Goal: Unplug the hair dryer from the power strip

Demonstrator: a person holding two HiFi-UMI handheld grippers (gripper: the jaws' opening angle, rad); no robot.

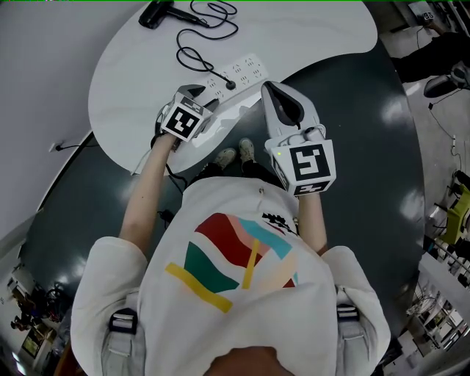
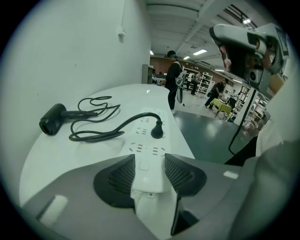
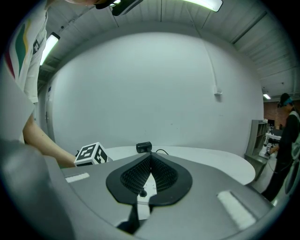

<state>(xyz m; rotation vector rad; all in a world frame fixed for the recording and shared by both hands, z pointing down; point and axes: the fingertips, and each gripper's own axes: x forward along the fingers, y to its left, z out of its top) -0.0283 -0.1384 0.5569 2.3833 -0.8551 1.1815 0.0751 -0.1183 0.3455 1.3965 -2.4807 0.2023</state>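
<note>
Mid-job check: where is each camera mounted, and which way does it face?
Head view: on the person's head, looking steeply down on the table; shirt, forearms, left gripper and right gripper show.
Left gripper view: on the left gripper, looking along the power strip between its open jaws toward the plug and hair dryer; the right gripper shows top right.
Right gripper view: on the right gripper, jaws shut, looking level across the table to the wall; left forearm shows.
Shared: all three see the hair dryer.

hair dryer beyond power strip, on table
</note>
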